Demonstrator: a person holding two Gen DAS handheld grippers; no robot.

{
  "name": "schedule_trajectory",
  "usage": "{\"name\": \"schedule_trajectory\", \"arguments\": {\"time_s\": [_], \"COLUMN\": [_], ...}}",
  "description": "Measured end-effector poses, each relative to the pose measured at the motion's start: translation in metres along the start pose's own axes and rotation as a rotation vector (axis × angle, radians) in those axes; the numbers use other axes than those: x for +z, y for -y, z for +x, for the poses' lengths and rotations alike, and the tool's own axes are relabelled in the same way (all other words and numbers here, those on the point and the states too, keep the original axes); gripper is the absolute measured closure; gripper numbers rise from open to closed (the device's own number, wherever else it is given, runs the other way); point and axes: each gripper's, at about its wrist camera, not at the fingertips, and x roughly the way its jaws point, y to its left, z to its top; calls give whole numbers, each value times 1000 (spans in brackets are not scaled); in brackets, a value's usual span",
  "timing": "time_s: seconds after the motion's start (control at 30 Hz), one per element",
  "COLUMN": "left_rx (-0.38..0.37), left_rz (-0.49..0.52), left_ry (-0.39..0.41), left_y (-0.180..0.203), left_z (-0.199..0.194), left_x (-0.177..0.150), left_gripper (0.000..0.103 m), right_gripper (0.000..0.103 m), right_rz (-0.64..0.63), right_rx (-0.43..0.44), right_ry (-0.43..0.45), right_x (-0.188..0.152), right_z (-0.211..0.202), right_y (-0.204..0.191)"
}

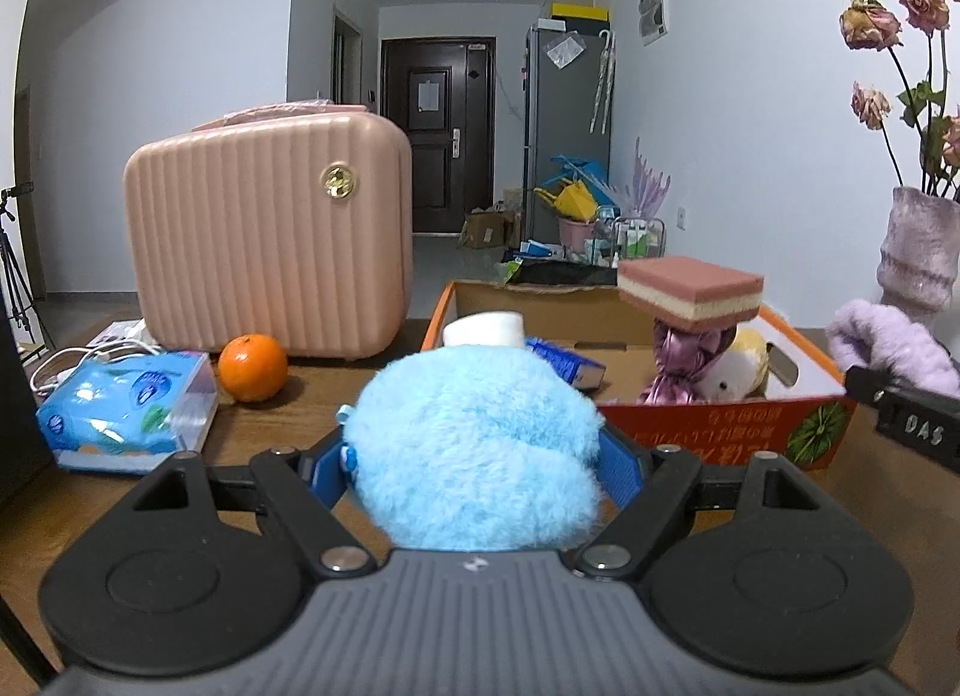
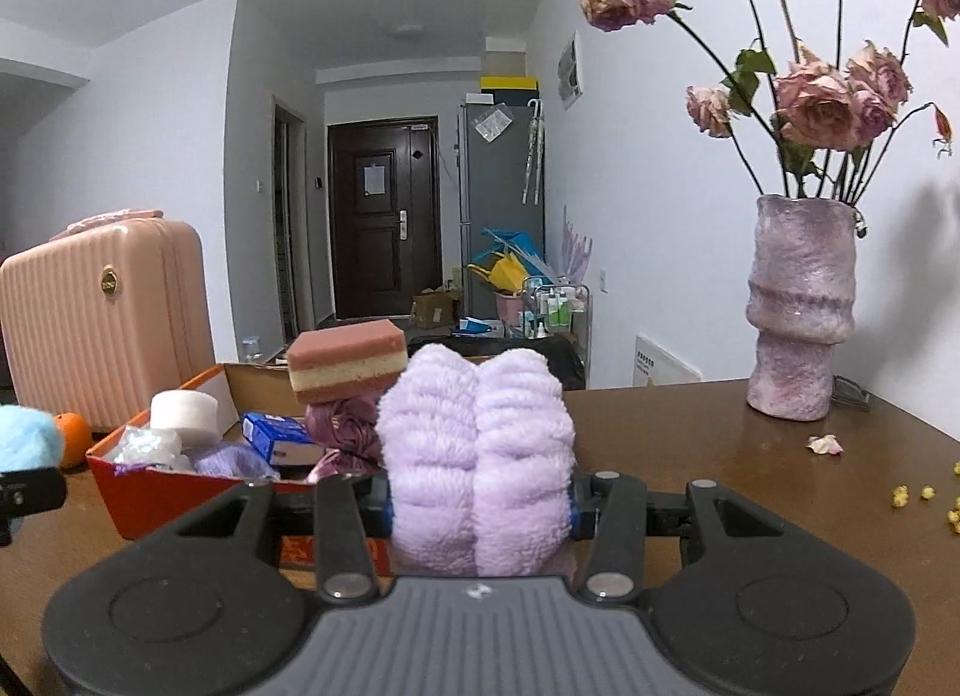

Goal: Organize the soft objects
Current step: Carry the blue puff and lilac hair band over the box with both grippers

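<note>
Blue fluff fills the left gripper (image 1: pixel 480 456): its fingers (image 1: pixel 621 465) are clamped on either side of a round blue puff (image 1: pixel 480 444), which bulges well past them. To the left of those fingers on the brown surface (image 1: pixel 312 426) lie a tissue pack (image 1: pixel 129 414) and an orange (image 1: pixel 252 367), with a pink case (image 1: pixel 270 240) behind. Ahead and to the right of the fingers sits the orange box (image 1: pixel 720 426), already crowded: a white roll (image 1: pixel 485 330), a blue packet (image 1: pixel 564 366), a purple satin bundle (image 1: pixel 678 366) and a yellow plush toy (image 1: pixel 741 366). A pink sponge (image 1: pixel 690 294) is perched on top of the satin bundle and looks unsteady, so dropping the puff in carelessly would likely knock it off.

The right gripper (image 2: pixel 480 507) has its fingers (image 2: pixel 573 507) squeezed onto a folded lilac towel (image 2: pixel 474 450), the box just to their left. Since only the fold's sides are pinched, the towel may slump or unfold on release. Far to the right stands a vase (image 2: pixel 801 312) of dried roses (image 2: pixel 822 102); a wide swing could tip it.
</note>
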Motion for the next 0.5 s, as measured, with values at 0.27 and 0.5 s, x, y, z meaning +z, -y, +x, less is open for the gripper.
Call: {"name": "schedule_trajectory", "arguments": {"time_s": [0.27,0.5], "left_rx": [-21,-27], "left_rz": [-30,-35], "left_ry": [13,14], "left_y": [16,30], "left_z": [27,59], "left_x": [19,33], "left_gripper": [22,22], "right_gripper": [58,58], "right_rz": [9,9], "right_rx": [31,47], "right_ry": [-5,-14], "right_x": [9,16], "right_z": [31,62], "right_y": [-10,-14]}}
